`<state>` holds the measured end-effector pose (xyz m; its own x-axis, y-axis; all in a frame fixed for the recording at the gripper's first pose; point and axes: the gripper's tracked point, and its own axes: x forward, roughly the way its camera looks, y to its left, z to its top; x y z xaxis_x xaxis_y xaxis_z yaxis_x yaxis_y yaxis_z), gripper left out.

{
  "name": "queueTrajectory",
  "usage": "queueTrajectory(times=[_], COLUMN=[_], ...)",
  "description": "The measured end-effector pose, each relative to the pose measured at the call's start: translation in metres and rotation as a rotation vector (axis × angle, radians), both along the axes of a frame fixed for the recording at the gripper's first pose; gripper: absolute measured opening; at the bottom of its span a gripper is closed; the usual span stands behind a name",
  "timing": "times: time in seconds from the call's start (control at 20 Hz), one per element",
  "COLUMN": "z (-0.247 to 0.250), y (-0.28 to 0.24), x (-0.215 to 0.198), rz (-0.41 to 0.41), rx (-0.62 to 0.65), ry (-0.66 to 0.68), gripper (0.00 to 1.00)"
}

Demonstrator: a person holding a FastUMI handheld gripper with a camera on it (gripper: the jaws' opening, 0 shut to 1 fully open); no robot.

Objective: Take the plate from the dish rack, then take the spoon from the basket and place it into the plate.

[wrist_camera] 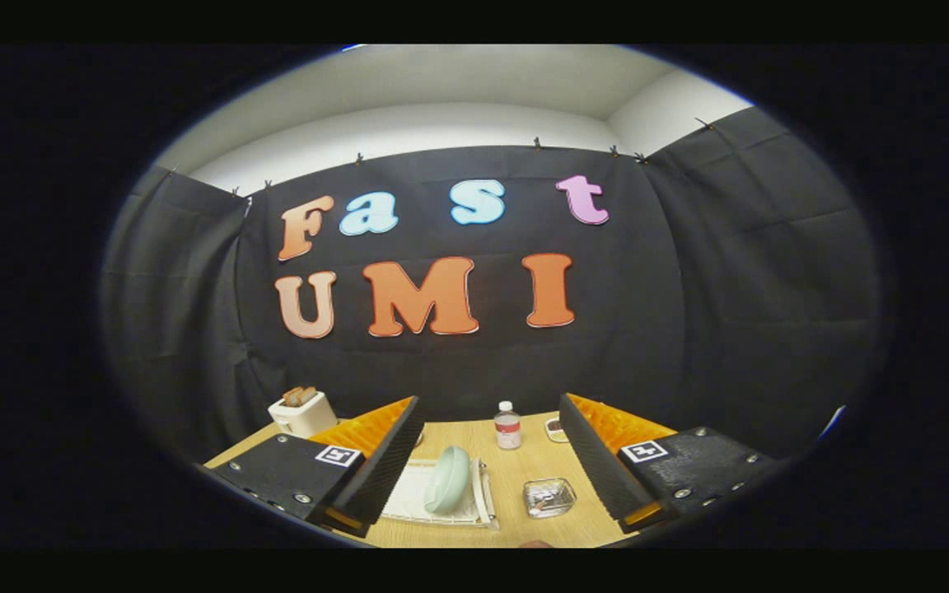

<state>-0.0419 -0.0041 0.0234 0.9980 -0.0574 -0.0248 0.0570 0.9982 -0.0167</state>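
- Gripper view looks low across a pale wood-grain tabletop (516,494) in the lower middle of the frame, with dark cloth hanging behind it.
- A pale green plate (447,479), round and smooth, stands on edge in a white dish rack (417,501) with thin rails. The rack lies just right of the left finger, and that finger hides its left part.
- A small clear basket (549,497), squarish with rounded corners, sits on the tabletop right of the rack, near the right finger. Something small lies inside; whether it is the spoon is hard to make out.
- A clear plastic bottle (507,425) with a white cap stands upright further back, between the fingers.
- A cream toaster (302,412) with two slices of bread in its slots stands at the far left corner, beyond the left finger.
- A small dish-like thing (555,428) at the back right is partly hidden by the right finger.
- The tongs (483,486) are spread wide apart, holding and touching nothing; their inner faces are ribbed.
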Motion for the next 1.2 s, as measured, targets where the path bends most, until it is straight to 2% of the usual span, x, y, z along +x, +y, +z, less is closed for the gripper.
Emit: queueTrajectory(times=[0.1,0.5,0.65,0.9,1.2], z=[-0.014,-0.076,-0.109,-0.158,-0.2], y=[-0.006,0.002,0.011,0.033,0.04], x=[0.0,0.019,0.038,0.067,0.092], rz=[-0.027,-0.042,-0.035,-0.054,-0.078], rx=[0.002,0.022,0.026,0.117,0.094], ry=[0.039,0.193,0.271,0.401,0.512], gripper=[0.99,0.99,0.99,0.99,0.98])
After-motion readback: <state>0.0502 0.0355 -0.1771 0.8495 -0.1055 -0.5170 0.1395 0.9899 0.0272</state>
